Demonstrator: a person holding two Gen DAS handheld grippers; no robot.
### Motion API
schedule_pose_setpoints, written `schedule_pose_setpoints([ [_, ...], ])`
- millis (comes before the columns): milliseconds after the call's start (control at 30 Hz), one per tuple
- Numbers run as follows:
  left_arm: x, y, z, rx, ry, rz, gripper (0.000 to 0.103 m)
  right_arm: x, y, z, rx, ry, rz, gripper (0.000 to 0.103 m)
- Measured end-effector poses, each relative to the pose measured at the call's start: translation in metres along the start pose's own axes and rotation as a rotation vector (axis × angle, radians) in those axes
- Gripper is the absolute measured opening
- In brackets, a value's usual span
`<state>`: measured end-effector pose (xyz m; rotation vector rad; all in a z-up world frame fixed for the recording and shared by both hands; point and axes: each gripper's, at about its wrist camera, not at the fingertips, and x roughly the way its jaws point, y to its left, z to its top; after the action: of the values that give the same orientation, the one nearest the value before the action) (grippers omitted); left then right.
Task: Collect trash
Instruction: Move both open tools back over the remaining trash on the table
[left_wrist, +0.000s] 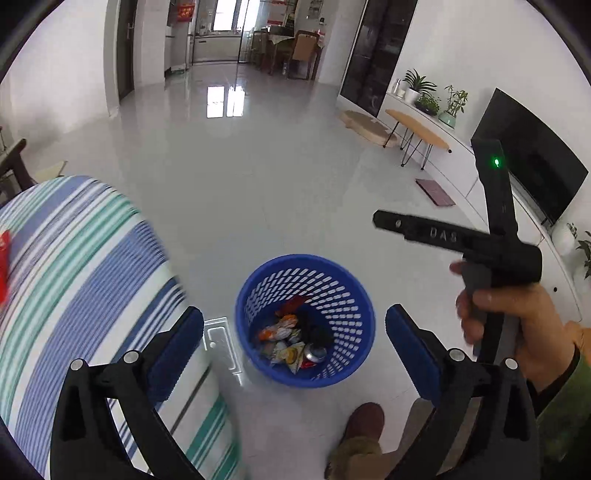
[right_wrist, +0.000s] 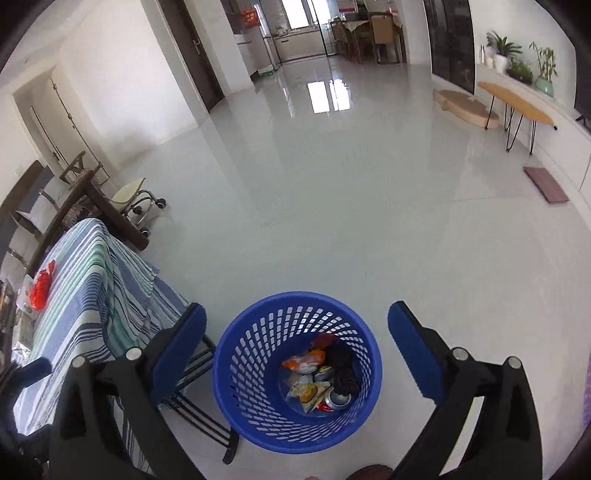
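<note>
A blue slotted basket (left_wrist: 354, 295) (right_wrist: 369, 350) stands on the floor beside the table. Inside lie several snack wrappers (left_wrist: 280, 332) (right_wrist: 306, 362), a drink can (left_wrist: 316, 352) (right_wrist: 338, 400) and a dark bundle (right_wrist: 341, 369). My left gripper (left_wrist: 294, 314) hangs over the basket, open, with nothing between its blue pads. My right gripper (right_wrist: 297, 309) hangs above the basket too, open and empty. A red wrapper (right_wrist: 42, 284) (left_wrist: 3, 258) lies on the striped tablecloth (right_wrist: 103, 280) (left_wrist: 92, 258) to the left. A hand (left_wrist: 517, 325) grips the other tool's handle at the right of the left wrist view.
Black metal table legs (right_wrist: 207, 417) stand close to the basket's left. A shoe (left_wrist: 364, 424) is just in front of the basket. A wheeled stool (right_wrist: 136, 199) and wooden chairs sit behind the table. A low side table (right_wrist: 517, 103), plants and a TV (left_wrist: 532, 158) line the right wall.
</note>
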<state>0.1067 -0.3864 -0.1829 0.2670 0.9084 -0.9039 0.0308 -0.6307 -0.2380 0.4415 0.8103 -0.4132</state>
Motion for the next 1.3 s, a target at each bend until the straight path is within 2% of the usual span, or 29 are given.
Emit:
schedule_pose_setpoints([
  [133,-0.047,0.046,-0.054,-0.057,0.028,0.083,0.098,-0.019,0.045,-0.016,-0.120,-0.063,-0.044,0.097],
  [233,-0.080,0.086,-0.091,-0.124,0.027,0.156,0.098,-0.039,0.089,-0.044,-0.188,-0.080,0.009,0.097],
  [300,-0.099,0.112,-0.111,-0.155,0.030,0.187,0.098,-0.050,0.128,-0.063,-0.232,-0.064,0.093,0.097],
  [500,-0.140,0.196,-0.146,-0.218,0.050,0.348,0.098,-0.059,0.249,-0.102,-0.414,0.034,0.303,0.097],
  [567,-0.151,0.224,-0.152,-0.258,0.048,0.394,0.098,-0.054,0.279,-0.110,-0.454,0.056,0.324,0.097],
  [700,-0.163,0.266,-0.163,-0.317,0.049,0.445,0.098,-0.042,0.314,-0.122,-0.519,0.062,0.297,0.097],
  [900,-0.168,0.300,-0.173,-0.332,0.052,0.479,0.098,-0.030,0.336,-0.124,-0.545,0.129,0.310,0.097],
  [967,-0.167,0.303,-0.176,-0.348,0.041,0.444,0.098,-0.031,0.346,-0.119,-0.569,0.141,0.336,0.097],
  [1300,-0.165,0.302,-0.177,-0.354,0.025,0.459,0.099,-0.018,0.428,-0.086,-0.657,0.212,0.500,0.097],
])
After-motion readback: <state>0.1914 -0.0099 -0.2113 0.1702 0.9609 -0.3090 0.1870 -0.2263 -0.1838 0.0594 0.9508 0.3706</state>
